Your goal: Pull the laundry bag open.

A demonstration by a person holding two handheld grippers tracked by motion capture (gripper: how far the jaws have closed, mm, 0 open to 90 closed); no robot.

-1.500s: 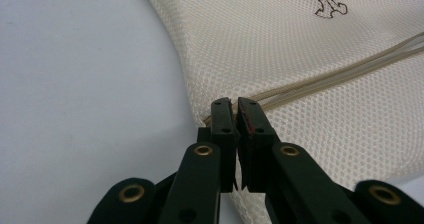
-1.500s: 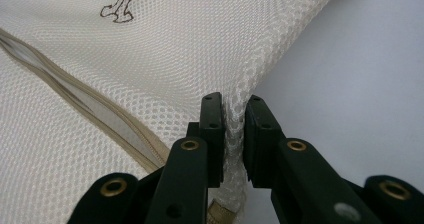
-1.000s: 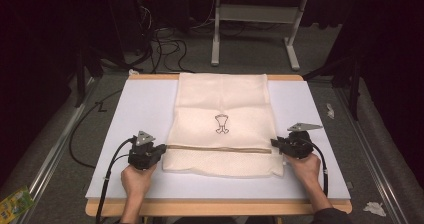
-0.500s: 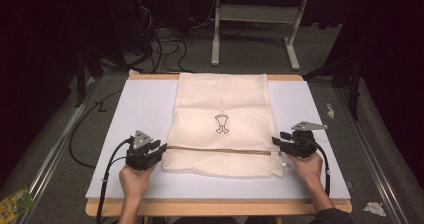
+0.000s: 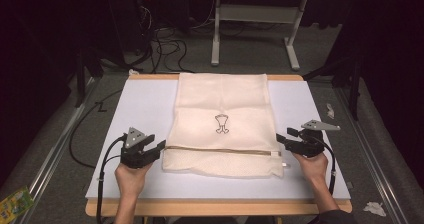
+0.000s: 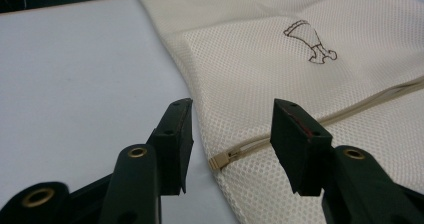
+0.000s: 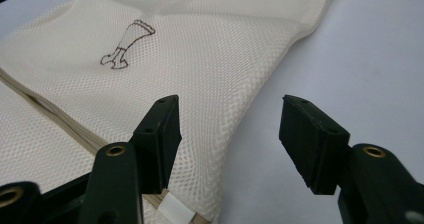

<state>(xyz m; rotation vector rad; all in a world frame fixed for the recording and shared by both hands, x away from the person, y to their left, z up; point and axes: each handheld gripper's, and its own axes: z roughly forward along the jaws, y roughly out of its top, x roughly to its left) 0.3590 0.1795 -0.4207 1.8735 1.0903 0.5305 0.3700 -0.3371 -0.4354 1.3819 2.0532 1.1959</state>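
A cream mesh bag (image 5: 222,109) with a small brown emblem (image 5: 221,124) lies flat on the white board (image 5: 145,104). A tan zipper (image 5: 220,150) runs across its near part. My left gripper (image 5: 161,146) sits at the bag's left edge, level with the zipper. Its jaws have just been opening and are open; the zipper's end (image 6: 222,159) lies loose between them in the left gripper view (image 6: 232,119). My right gripper (image 5: 278,136) sits at the right edge. Its jaws have also just been opening, and the bag's edge (image 7: 235,124) lies between them unpressed (image 7: 230,116).
The board rests on a wooden table (image 5: 220,207). Cables (image 5: 160,39) and a grey table frame (image 5: 250,14) stand on the floor beyond. Paper scraps (image 5: 330,110) lie at the right, and a green packet (image 5: 15,202) lies on the floor at the lower left.
Both pairs of jaws stand wider apart than a second ago. The hands have kept their places, and the bag lies as before.
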